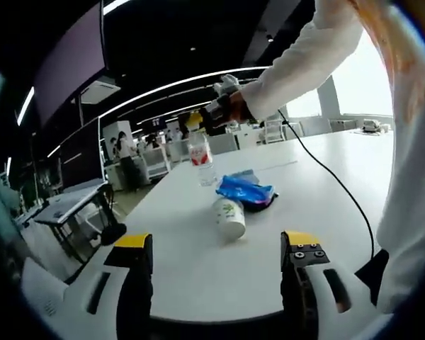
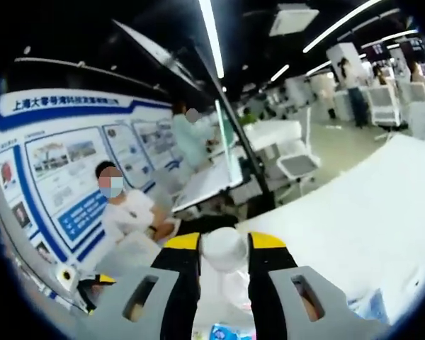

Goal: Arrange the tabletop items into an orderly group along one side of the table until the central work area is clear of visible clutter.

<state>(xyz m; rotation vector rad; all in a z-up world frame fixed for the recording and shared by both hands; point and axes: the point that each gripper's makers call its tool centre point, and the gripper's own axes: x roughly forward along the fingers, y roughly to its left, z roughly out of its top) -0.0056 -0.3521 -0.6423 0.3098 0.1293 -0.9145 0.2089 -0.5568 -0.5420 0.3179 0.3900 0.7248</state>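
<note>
A clear water bottle (image 1: 202, 161) with a red and white label stands upright at the far side of the white table (image 1: 198, 269). My right gripper (image 1: 214, 117), held by a white-sleeved arm, is over its top. In the right gripper view the right gripper (image 2: 224, 249) is shut on the bottle's white cap (image 2: 224, 248). A white paper cup (image 1: 229, 216) lies on its side mid-table, and a blue snack packet (image 1: 246, 190) lies just behind it. My left gripper (image 1: 217, 242) stands open near the table's front edge, a short way in front of the cup.
A black cable (image 1: 340, 191) runs across the table from the right gripper toward the person's white sleeve (image 1: 411, 212). Desks, chairs and seated people fill the room beyond. In the right gripper view, bare white table (image 2: 368, 212) stretches to the right.
</note>
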